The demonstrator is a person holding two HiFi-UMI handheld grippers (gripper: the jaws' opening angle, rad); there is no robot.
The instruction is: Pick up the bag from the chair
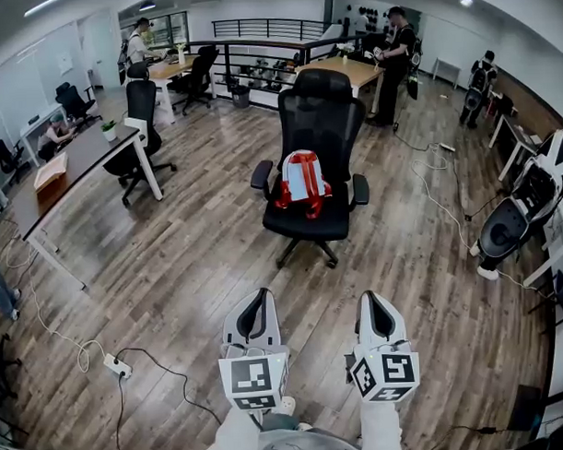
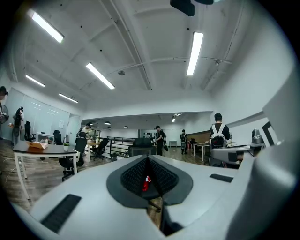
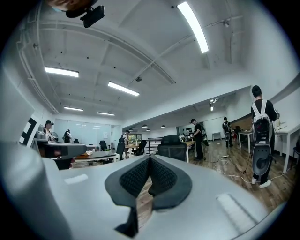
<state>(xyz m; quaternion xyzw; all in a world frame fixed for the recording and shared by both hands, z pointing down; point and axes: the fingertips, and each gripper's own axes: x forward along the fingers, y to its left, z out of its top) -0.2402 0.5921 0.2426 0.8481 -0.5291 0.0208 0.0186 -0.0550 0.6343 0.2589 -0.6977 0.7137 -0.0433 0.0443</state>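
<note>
A red and white bag (image 1: 304,180) sits upright on the seat of a black office chair (image 1: 315,135) in the middle of the wooden floor. A sliver of red from the bag (image 2: 146,183) shows through the slit between the left gripper's jaws. Both grippers hang level at the near edge of the head view, well short of the chair. My left gripper (image 1: 254,306) is shut with nothing in it, and so is my right gripper (image 1: 377,307). The chair's back (image 3: 172,149) rises beyond the right gripper's closed jaws (image 3: 149,161).
A long desk (image 1: 72,171) with chairs stands at the left. A power strip (image 1: 117,366) and cables lie on the floor near left. A grey wheeled machine (image 1: 507,223) stands at the right. Several people stand by the far desks (image 1: 350,71).
</note>
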